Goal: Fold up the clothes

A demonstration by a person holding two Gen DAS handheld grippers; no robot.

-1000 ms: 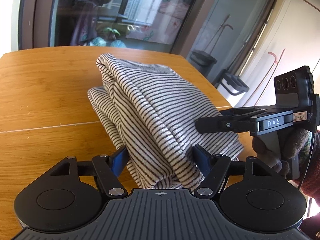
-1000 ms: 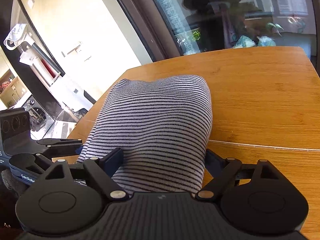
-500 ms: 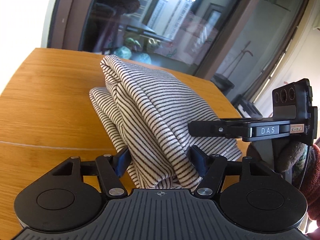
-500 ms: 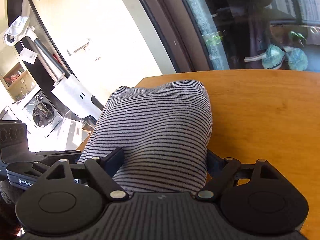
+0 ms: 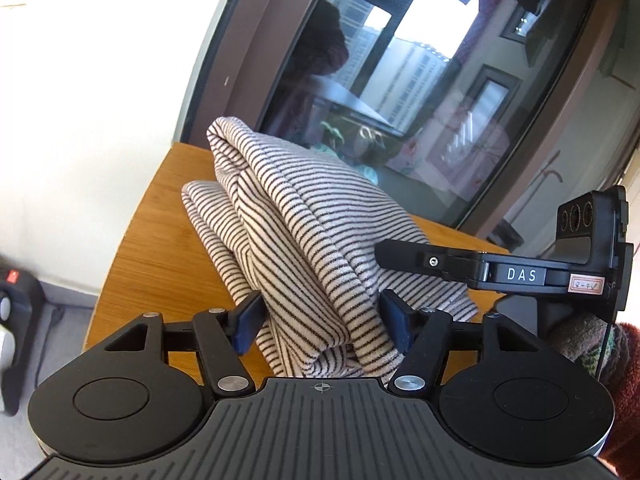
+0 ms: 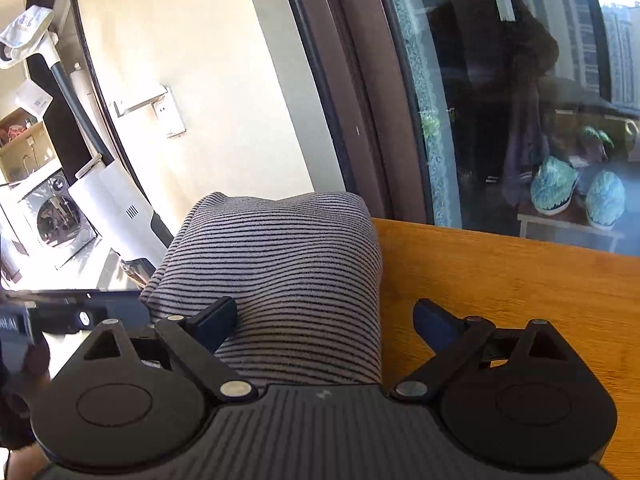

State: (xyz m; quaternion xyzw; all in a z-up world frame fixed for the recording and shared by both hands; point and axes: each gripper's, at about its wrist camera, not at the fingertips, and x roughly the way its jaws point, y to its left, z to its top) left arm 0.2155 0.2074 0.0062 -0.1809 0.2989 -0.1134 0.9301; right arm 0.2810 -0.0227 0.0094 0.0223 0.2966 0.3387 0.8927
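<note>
A folded grey-and-white striped garment rests as a thick bundle near the corner of the wooden table. My left gripper has its blue pads pressed into the near end of the bundle, and its jaws are closing. In the right wrist view the same garment lies between the fingers of my right gripper, whose jaws are opening. Its left finger touches the cloth and its right finger stands clear over bare table. The right gripper's finger lies along the bundle's right side.
The table's corner and left edge are close, with floor and a black device with a red switch below. A large glass door stands just behind the table. A washing machine and a white appliance stand off to the left.
Both grippers and the bundle have swung towards the table's corner by the glass door. The right gripper's right finger has come off the cloth. The left gripper stays closed on it.
</note>
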